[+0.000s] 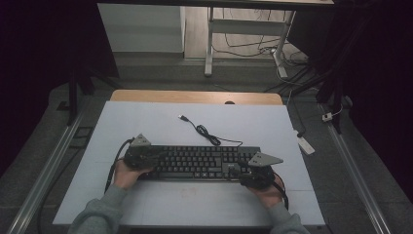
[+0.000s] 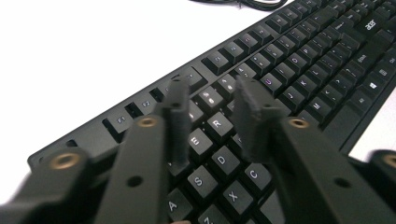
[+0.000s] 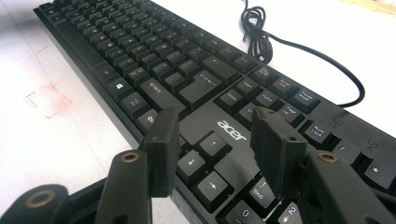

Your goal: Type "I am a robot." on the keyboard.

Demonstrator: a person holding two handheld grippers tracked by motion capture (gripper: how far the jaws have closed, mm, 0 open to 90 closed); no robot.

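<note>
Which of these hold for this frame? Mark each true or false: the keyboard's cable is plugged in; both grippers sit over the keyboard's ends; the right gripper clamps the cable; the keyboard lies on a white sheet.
1. The cable is plugged in. False: its USB plug lies loose on the sheet.
2. The left gripper and right gripper sit over opposite ends of the keyboard. True.
3. The right gripper clamps the cable. False: its jaws stand apart above the arrow keys.
4. The keyboard lies on a white sheet. True.

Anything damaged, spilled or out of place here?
Nothing damaged or spilled. The black Acer keyboard lies flat on the white table; its black USB cable trails unplugged. A faint red square mark stains the table.
</note>
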